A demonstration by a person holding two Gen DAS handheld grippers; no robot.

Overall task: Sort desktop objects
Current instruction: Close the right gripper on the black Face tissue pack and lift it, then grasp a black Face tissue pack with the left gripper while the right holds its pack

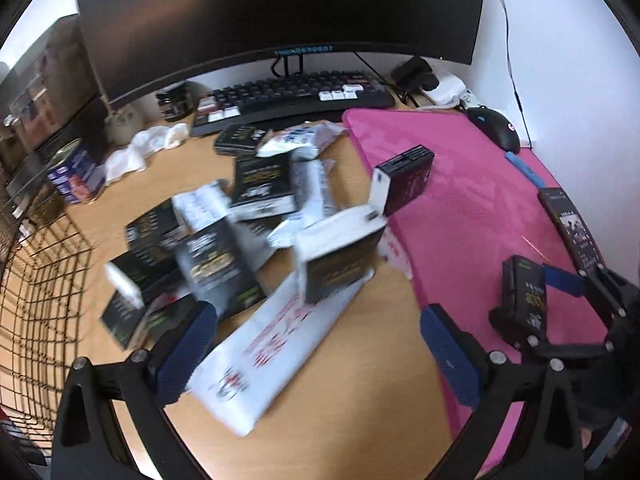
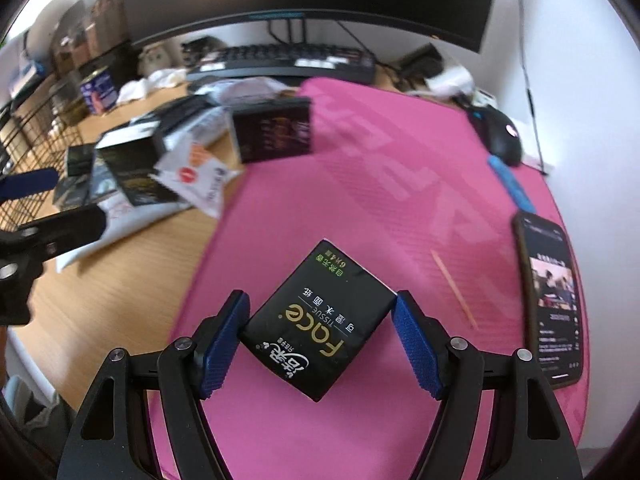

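The right claw (image 2: 320,340) pinched a black tissue pack (image 2: 318,320) between its two blue pads, one pad on each of two opposite corners, so the pack sat turned diagonally. The pack was held above the pink mat (image 2: 360,184), which covered the right part of the wooden surface (image 2: 120,280).

The left claw (image 1: 316,356) stood spread wide with nothing between its pads. Below it lay a long white packet (image 1: 276,352) on the surface. Beyond that packet, a loose pile of black tissue packs (image 1: 212,256) and white packets covered the middle of the surface, and one black box (image 1: 408,176) lay on the near left edge of the mat.

A wire basket (image 1: 40,300) stood at the far left. A keyboard (image 1: 296,96) lay under a dark monitor (image 1: 280,12) at the back. A black mouse (image 2: 500,136), a blue pen (image 2: 512,184), a thin wooden stick (image 2: 454,288) and a lit phone (image 2: 552,300) lay along the right side of the mat.
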